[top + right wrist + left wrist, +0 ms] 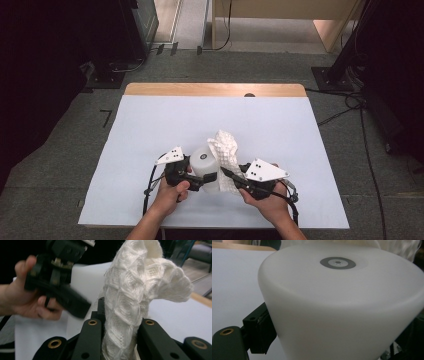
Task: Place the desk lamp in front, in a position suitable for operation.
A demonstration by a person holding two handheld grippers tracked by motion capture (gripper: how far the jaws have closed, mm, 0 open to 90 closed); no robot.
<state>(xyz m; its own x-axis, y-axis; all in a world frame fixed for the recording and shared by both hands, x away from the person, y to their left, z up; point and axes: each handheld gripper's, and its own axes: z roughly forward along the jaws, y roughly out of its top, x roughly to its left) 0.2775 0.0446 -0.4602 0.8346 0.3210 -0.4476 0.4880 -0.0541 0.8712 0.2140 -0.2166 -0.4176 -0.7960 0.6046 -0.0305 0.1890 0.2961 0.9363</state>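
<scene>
Two grippers met near the front middle of the white table cover (150, 130). My left gripper (202, 178) had its jaws clamped around a frosted white plastic cylinder (205, 162), which stood upright on the cover, a grey ring mark (337, 263) on its top. My right gripper (117, 340) pinched a white waffle-knit cloth (135, 290) tight between its jaws; the cloth rose upward and curled over, just beside the cylinder on its right.

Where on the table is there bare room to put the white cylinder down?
The white sheet lies bare behind the white cylinder and knitted cloth, up to the wooden edge, and along both sides. It is crowded near the front, around both grippers.
</scene>
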